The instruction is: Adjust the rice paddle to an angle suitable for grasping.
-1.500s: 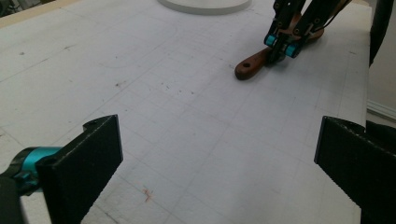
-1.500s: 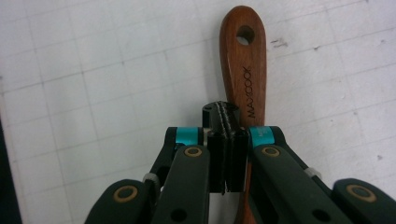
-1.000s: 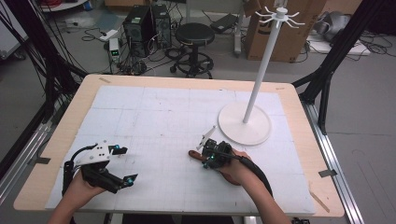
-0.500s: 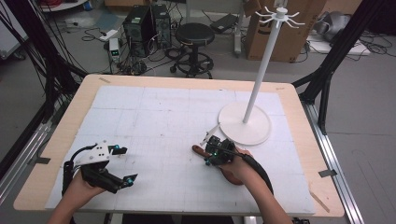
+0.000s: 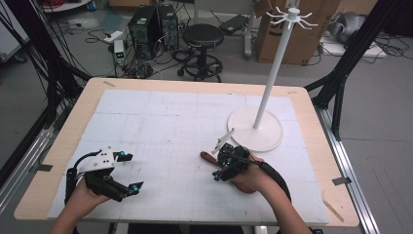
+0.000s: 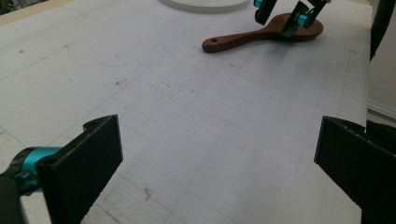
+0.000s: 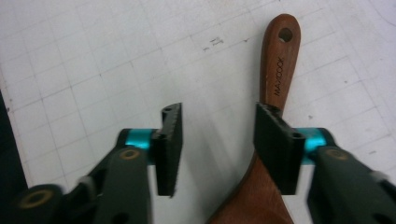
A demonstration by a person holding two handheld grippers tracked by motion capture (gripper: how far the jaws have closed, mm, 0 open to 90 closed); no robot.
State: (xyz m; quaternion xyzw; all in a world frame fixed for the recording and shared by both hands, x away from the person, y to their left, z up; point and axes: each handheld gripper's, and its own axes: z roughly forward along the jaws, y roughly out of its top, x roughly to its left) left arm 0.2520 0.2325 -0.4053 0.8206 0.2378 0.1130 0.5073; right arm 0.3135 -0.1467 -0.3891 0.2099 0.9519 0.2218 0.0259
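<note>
A dark wooden spoon (image 7: 279,60) lies flat on the white grid mat (image 5: 170,126), its holed handle end (image 5: 204,156) pointing left in the high view. My right gripper (image 7: 219,140) is open and low over it. Its right jaw sits over the neck of the spoon, and the gap between the jaws is over bare mat beside the handle. The spoon's bowl is under the hand. My left gripper (image 5: 129,170) rests at the front left, jaws wide open (image 6: 217,163) and empty, facing the spoon (image 6: 261,32) and the right gripper (image 6: 285,14).
A white stand with a round base (image 5: 255,129) and a tall pole topped by hooks (image 5: 292,12) stands at the back right of the mat, just beyond the right gripper. The wooden table edge (image 5: 87,107) frames the mat.
The right gripper has shifted and turned slightly over the spoon. The spoon and the left gripper have stayed in place.
</note>
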